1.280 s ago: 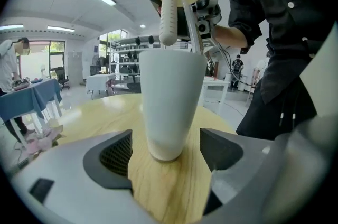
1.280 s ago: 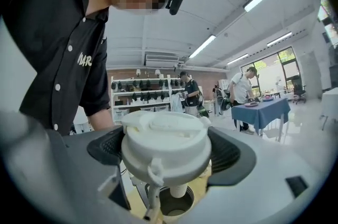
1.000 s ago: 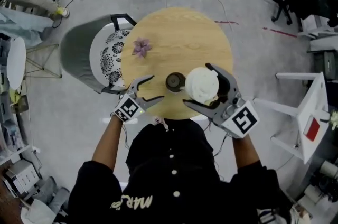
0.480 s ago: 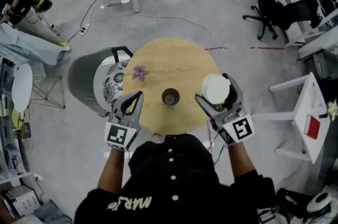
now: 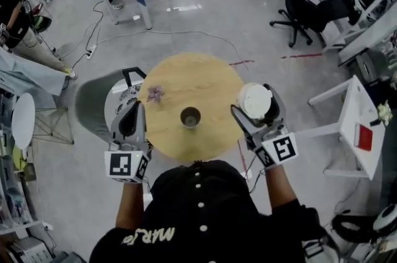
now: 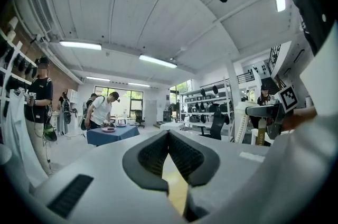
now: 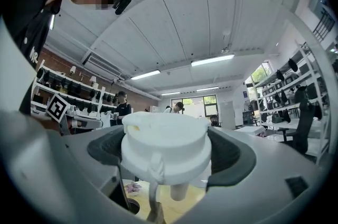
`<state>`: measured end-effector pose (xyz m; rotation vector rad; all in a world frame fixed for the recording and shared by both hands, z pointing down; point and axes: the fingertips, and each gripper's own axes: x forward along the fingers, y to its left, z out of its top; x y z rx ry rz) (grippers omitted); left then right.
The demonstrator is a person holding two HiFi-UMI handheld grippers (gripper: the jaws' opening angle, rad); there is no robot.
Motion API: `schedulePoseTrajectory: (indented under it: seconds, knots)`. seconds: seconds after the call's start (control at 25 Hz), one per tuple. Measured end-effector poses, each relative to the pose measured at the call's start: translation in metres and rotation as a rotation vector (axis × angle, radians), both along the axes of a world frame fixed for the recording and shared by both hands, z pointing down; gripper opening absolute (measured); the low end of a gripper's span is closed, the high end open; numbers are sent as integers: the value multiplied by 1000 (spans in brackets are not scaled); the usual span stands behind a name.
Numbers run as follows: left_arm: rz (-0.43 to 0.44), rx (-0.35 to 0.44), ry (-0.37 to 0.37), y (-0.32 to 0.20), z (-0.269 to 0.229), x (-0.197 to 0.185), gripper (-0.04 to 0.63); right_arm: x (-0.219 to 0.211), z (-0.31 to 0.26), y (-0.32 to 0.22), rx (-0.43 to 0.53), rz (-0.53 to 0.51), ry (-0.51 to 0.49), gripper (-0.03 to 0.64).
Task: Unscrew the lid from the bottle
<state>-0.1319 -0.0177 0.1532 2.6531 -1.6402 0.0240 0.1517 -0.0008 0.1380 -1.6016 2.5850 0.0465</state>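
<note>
The left gripper (image 5: 135, 108) points level, its fingers (image 6: 150, 157) pressed together with nothing between them. The right gripper (image 5: 252, 102) also points about level, its fingers (image 7: 232, 157) clamped on opposite sides of a white lid (image 7: 165, 138). The left forearm (image 5: 127, 206) and right forearm (image 5: 280, 190) reach forward, well apart.

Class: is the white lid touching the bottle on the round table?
Apart. Head view: the white lid sits in the right gripper, with bare tabletop showing between it and the open bottle.
</note>
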Motion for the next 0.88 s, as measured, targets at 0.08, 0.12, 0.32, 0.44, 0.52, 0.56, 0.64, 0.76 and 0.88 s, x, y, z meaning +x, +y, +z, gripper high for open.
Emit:
schedulePoseTrajectory:
  seconds: [0.08, 0.12, 0.32, 0.44, 0.52, 0.56, 0.64, 0.76, 0.88]
  knots:
    - [-1, 20, -5, 0, -7, 1, 5, 8, -3, 3, 4, 18, 1, 472]
    - [0, 28, -10, -1, -10, 2, 5, 10, -3, 3, 7, 24, 12, 472]
    - [12, 42, -29, -6, -12, 4, 5, 13, -5, -3, 9, 56, -1, 471]
    - [12, 42, -40, -6, -9, 4, 5, 15, -1, -6, 9, 61, 3, 471]
    - [14, 42, -39, -7, -10, 5, 5, 14, -2, -8, 7, 58, 5, 471]
    - [15, 40, -34, -8, -10, 5, 5, 14, -2, -9, 6, 55, 2, 471]
    - [17, 29, -28, -9, -7, 5, 5, 11, -1, -12, 6, 46, -5, 471]
    - [28, 23, -57, -10, 0, 4, 5, 5, 2, -15, -2, 39, 1, 472]
    - [35, 18, -52, -11, 5, 8, 5, 3, 2, -17, 4, 28, 13, 471]
